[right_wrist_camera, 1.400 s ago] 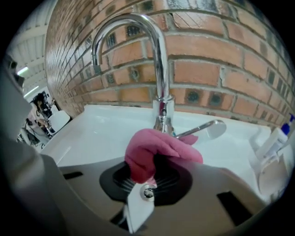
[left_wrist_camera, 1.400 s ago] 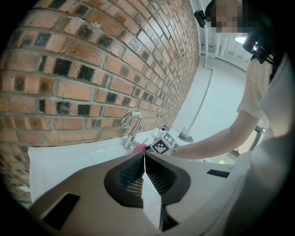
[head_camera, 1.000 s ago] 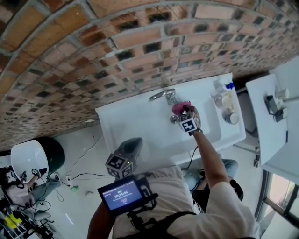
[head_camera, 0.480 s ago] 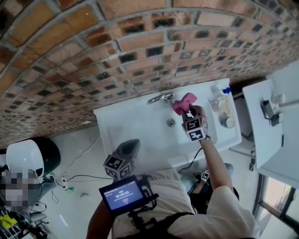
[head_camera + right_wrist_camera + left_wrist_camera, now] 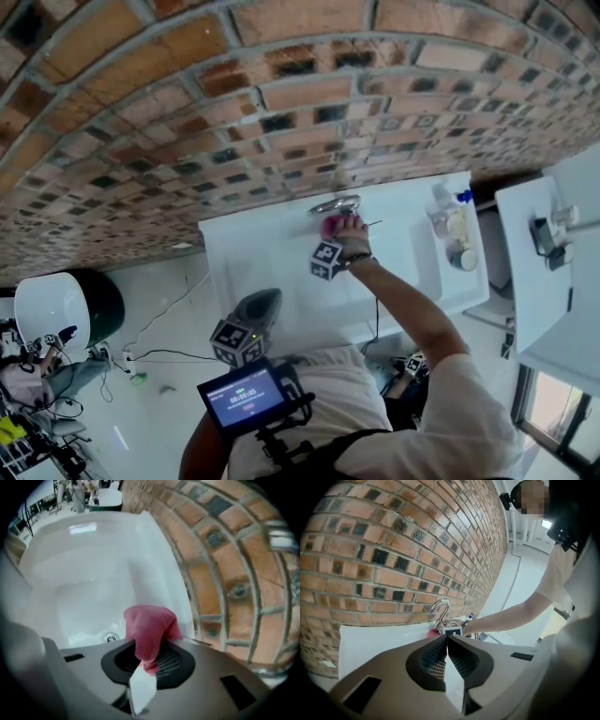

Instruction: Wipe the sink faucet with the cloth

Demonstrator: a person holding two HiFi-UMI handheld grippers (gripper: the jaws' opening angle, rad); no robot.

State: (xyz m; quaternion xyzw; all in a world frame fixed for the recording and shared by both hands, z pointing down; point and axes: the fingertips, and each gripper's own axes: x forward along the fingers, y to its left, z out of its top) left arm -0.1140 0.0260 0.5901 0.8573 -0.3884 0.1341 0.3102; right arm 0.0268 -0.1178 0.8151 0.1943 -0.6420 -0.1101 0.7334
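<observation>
Right tool: the right tool (image 5: 335,233) is pinching the pink cloth (image 5: 329,226); in the right gripper view a fold of the cloth (image 5: 150,627) stands up from between the jaws.
Left tool: the left tool (image 5: 265,300) hangs low by the person's body, off the sink's front edge. Its jaws are pressed together with nothing between them (image 5: 446,641).
Cloth: it is at the sink's back edge, against or just under the faucet (image 5: 336,203). Whether it actually touches the metal I cannot tell.
Faucet: a curved chrome spout at the middle of the back edge, close to the brick wall (image 5: 281,112).
Sink: a white basin (image 5: 267,258) with its drain (image 5: 110,638) uncovered.
What changed: a second ago the cloth hung lower, over the drain. Half a second ago it was lifted to the right of the spout. Now it has swung back and left, onto the spout.
Meaning: the cloth looks to be arriving at the faucet, so the wipe seems to be starting or resuming, not finishing.
Next: probably a rub along the spout, keeping the pinch firm.
</observation>
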